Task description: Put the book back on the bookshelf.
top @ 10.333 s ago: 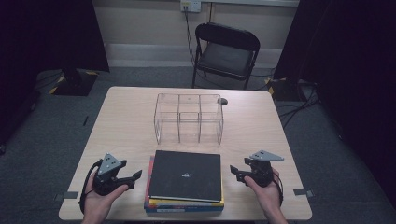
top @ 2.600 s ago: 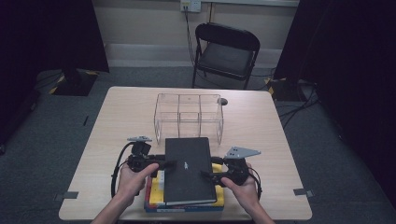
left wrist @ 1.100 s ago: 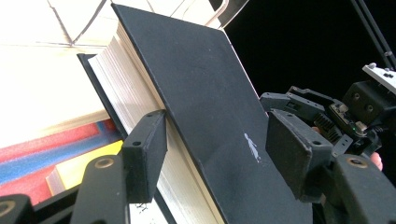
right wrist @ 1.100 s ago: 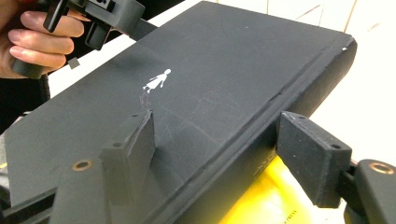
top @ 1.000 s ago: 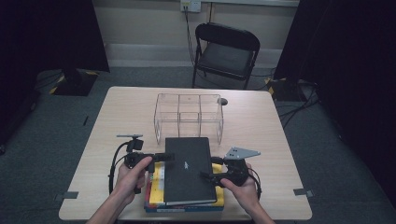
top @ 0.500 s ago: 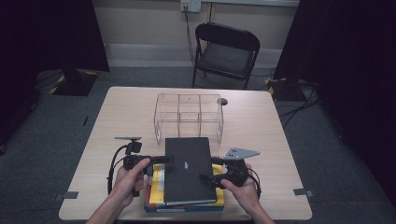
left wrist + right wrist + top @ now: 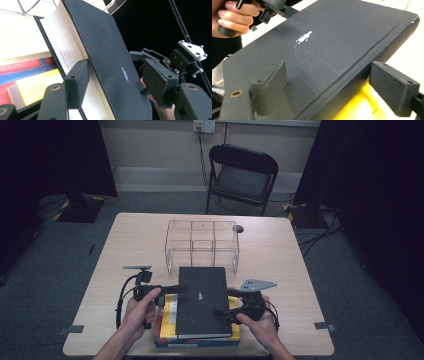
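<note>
A black hardcover book [image 7: 202,305] with a small white figure on its cover [image 7: 304,37] lies lengthwise over a stack with a yellow book [image 7: 170,312] on top. My left gripper [image 7: 176,289] is at its left edge, shut on the black book [image 7: 107,57], one pad on the page side and one over the cover. My right gripper [image 7: 226,302] straddles the spine edge [image 7: 352,72]. Its jaws have just been opening: one pad rests on the cover, the other pad [image 7: 394,90] stands off the book. The left gripper [image 7: 272,7] and its hand show beyond the book.
A clear plastic organiser [image 7: 202,240] with compartments stands just beyond the book, mid-table. A small dark object [image 7: 239,228] lies by its far right corner. Bare tabletop [image 7: 280,260] lies to either side. A black folding chair [image 7: 242,175] stands behind the table.
Ten seconds ago the book lay crosswise with both grippers apart from it; it now lies lengthwise between them. Over the last second nothing visibly moves in the high view.
</note>
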Available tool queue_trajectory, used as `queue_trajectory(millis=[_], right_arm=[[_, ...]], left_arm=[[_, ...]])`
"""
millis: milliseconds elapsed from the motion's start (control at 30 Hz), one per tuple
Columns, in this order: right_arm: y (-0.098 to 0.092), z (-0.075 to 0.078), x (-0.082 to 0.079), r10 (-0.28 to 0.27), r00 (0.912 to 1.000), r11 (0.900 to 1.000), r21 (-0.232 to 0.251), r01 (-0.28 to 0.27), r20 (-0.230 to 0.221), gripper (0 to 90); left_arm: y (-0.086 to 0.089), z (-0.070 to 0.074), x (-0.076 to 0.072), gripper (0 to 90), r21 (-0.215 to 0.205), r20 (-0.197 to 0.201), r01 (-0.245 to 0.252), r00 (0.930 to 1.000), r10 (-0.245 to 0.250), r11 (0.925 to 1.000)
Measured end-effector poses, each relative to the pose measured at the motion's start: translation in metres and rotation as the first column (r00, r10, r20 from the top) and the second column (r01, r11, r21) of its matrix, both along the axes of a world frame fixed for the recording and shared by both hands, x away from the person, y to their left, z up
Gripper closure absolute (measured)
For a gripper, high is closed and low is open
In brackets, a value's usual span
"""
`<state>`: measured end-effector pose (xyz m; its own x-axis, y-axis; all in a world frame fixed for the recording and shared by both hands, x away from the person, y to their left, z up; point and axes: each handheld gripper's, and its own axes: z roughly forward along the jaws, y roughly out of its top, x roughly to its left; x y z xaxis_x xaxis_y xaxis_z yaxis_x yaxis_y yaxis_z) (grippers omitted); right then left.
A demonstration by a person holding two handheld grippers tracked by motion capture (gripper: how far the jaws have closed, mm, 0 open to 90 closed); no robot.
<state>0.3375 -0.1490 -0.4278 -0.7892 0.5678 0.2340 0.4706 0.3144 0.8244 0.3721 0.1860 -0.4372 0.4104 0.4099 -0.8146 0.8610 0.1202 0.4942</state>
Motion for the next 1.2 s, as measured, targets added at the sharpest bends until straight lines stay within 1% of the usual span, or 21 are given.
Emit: queue_trajectory(millis=[33,167,233,267,367,467,500,600,633,700,767,833,867,933,967,1000,1033,1100,1133,1167,1200], right_arm=[[0.0,0.0,0.0,0.002,1.0,1.0,0.001,-0.002,0.0,14.4],[0.0,0.0,0.0,0.011,0.9999,1.0,0.002,-0.011,-0.007,12.6],[-0.001,0.0,0.0,0.024,0.9996,1.0,0.003,-0.024,-0.015,12.2],[-0.002,0.001,0.0,0.03,0.9994,1.0,0.004,-0.03,-0.018,12.3],[-0.003,0.001,-0.001,0.038,0.999,0.999,0.005,-0.038,-0.024,12.3],[-0.003,0.0,-0.001,0.039,0.9989,0.999,0.005,-0.039,-0.025,12.3],[-0.003,0.0,-0.001,0.039,0.9989,0.999,0.005,-0.039,-0.025,12.2],[-0.003,0.0,0.0,0.037,0.999,0.999,0.006,-0.037,-0.026,11.3],[-0.003,0.0,0.0,0.039,0.9989,0.999,0.005,-0.039,-0.026,10.9],[-0.002,0.0,0.0,0.04,0.9988,0.999,0.003,-0.04,-0.029,10.3],[-0.003,0.001,0.0,0.041,0.9987,0.999,-0.001,-0.041,-0.03,10.1],[-0.003,0.001,0.0,0.041,0.9986,0.999,0.001,-0.041,-0.033,10.1],[-0.004,0.001,0.0,0.043,0.9985,0.999,0.003,-0.043,-0.034,10.1],[-0.004,0.001,0.0,0.043,0.9984,0.999,0.008,-0.043,-0.036,9.9],[-0.004,0.001,0.0,0.044,0.9984,0.999,0.008,-0.044,-0.035,10.0],[-0.003,0.001,0.0,0.044,0.9984,0.999,0.007,-0.044,-0.035,10.0],[-0.004,0.001,0.0,0.044,0.9985,0.999,0.009,-0.044,-0.034,10.0],[-0.003,0.0,0.0,0.043,0.9986,0.999,0.008,-0.042,-0.033,10.0],[-0.003,0.0,0.0,0.043,0.9986,0.999,0.006,-0.043,-0.031,10.0],[-0.003,0.0,0.0,0.043,0.9986,0.999,0.005,-0.043,-0.031,10.0],[-0.003,0.0,0.0,0.042,0.9986,0.999,0.007,-0.042,-0.032,9.9]], left_arm=[[0.0,0.001,0.0,38.7,0.001,0.005,-0.001,1.0,0.001,1.0],[0.002,0.002,-0.001,40.5,-0.021,0.005,-0.002,1.0,0.002,0.9998],[0.002,0.002,-0.002,41.3,-0.027,0.008,0.0,1.0,0.0,0.9996],[0.002,0.003,-0.004,41.4,-0.019,0.009,0.007,0.9999,-0.007,0.9998],[0.002,0.002,-0.007,41.4,-0.013,0.003,0.013,0.9999,-0.013,0.9998],[0.002,0.002,-0.009,42.0,-0.02,-0.002,0.021,0.9998,-0.021,0.9996],[0.003,0.002,-0.009,42.0,-0.023,0.0,0.026,0.9997,-0.026,0.9994],[0.004,0.0,-0.007,42.0,-0.046,-0.014,0.025,0.9996,-0.026,0.9986],[0.004,-0.001,-0.007,41.9,-0.064,-0.018,0.02,0.9996,-0.022,0.9977],[0.004,-0.002,-0.006,42.3,-0.065,-0.014,0.012,0.9998,-0.013,0.9978],[0.003,-0.001,-0.006,42.2,-0.076,-0.011,0.002,0.9999,-0.002,0.9971],[0.003,0.001,-0.006,42.3,-0.066,-0.006,0.004,1.0,-0.005,0.9978],[0.003,0.002,-0.007,42.7,-0.074,-0.007,0.002,1.0,-0.002,0.9972],[0.002,0.004,-0.008,44.5,-0.072,-0.01,-0.005,0.9999,0.004,0.9974],[0.002,0.005,-0.01,44.6,-0.064,-0.027,-0.01,0.9996,0.008,0.9979],[0.002,0.004,-0.012,44.5,-0.062,-0.027,-0.006,0.9996,0.004,0.9981],[0.002,0.002,-0.014,44.6,-0.064,-0.038,0.001,0.9993,-0.003,0.998],[0.001,0.0,-0.018,44.6,-0.063,-0.074,0.009,0.9972,-0.014,0.9979],[0.001,0.0,-0.018,45.4,-0.063,-0.074,0.009,0.9972,-0.014,0.9979],[0.0,-0.001,-0.022,45.7,-0.062,-0.077,0.02,0.9967,-0.025,0.9978],[-0.002,-0.001,-0.022,46.6,-0.065,-0.08,0.041,0.9957,-0.047,0.997]])
